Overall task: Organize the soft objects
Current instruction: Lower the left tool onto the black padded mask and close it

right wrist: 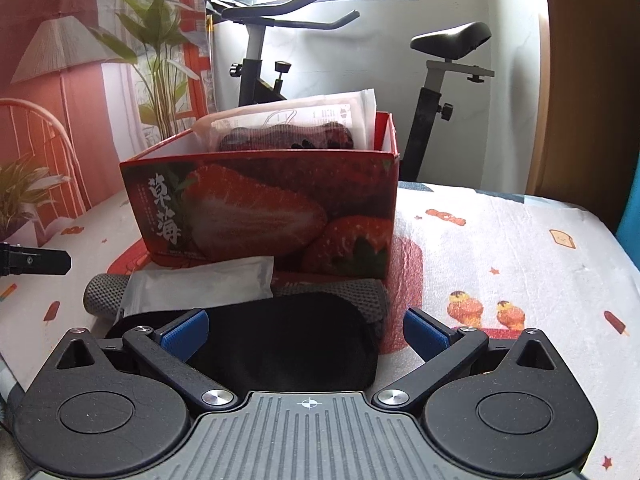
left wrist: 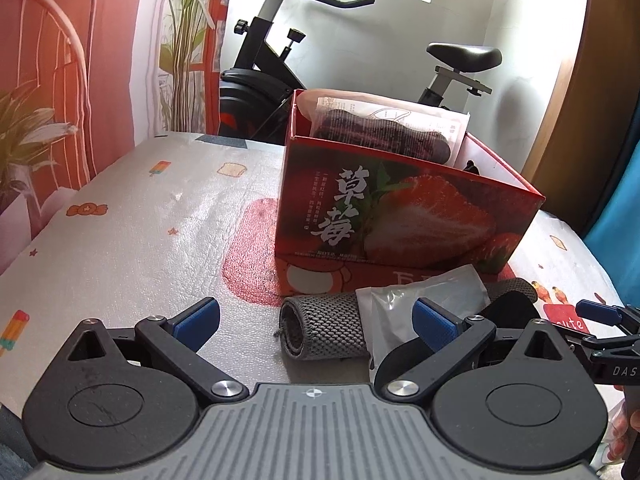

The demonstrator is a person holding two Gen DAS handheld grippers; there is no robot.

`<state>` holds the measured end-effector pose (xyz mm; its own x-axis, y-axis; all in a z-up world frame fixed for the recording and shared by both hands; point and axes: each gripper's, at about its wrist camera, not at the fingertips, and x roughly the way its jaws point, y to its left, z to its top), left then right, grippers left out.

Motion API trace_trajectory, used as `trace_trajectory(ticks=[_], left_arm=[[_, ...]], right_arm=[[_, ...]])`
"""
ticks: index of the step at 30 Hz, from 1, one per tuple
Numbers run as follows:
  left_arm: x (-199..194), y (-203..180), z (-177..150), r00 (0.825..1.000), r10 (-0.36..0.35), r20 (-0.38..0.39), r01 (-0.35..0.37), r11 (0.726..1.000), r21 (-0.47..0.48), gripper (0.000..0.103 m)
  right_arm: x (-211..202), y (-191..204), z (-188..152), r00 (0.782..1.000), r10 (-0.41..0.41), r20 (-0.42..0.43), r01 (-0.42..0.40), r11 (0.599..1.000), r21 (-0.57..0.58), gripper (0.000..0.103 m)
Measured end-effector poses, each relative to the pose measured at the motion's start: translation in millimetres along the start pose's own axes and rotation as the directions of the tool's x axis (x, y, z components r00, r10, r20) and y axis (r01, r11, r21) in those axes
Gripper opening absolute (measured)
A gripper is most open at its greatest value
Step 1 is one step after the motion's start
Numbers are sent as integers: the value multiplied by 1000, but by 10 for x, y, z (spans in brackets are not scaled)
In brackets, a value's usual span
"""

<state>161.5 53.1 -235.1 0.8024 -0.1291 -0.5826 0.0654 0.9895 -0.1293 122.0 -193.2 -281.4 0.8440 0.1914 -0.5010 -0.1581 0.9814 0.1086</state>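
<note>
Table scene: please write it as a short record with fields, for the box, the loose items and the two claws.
box: red strawberry box, open top, on the table
in box: bagged dark item, sticking above the rim
loose items: grey mesh roll, white pouch, black pad, piled in front of the box
left claw: open, nothing held, near the roll
right claw: open, over the pad
</note>
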Motion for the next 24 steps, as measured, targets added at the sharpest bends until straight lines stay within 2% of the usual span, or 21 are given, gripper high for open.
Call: trace_trajectory(ticks=[7,14,17,19,24], left_arm=[[135,-8,-51,999,-18,-37,18,1000,2,103],[237,-40,-153,993,-94,-78,94,996,-6,102],[306,-122,-221,985,-125,-119,129,991,22,97],[353,-170,-257,978,-152,-144,158,987,36,83],[454,-258,-339,958,-209,-196,223,974,48,82]], right_arm=[[103,58,-103,999,44,-10,-44,999,-13,102],[228,50,-197,1000,8,-27,-9,999,-39,102],[283,-16,-187,999,-17,-34,15,999,-40,102],[307,-77,-177,999,-19,-35,18,999,-26,101],[406,-203,-193,999,-7,-47,6,1000,-4,94]])
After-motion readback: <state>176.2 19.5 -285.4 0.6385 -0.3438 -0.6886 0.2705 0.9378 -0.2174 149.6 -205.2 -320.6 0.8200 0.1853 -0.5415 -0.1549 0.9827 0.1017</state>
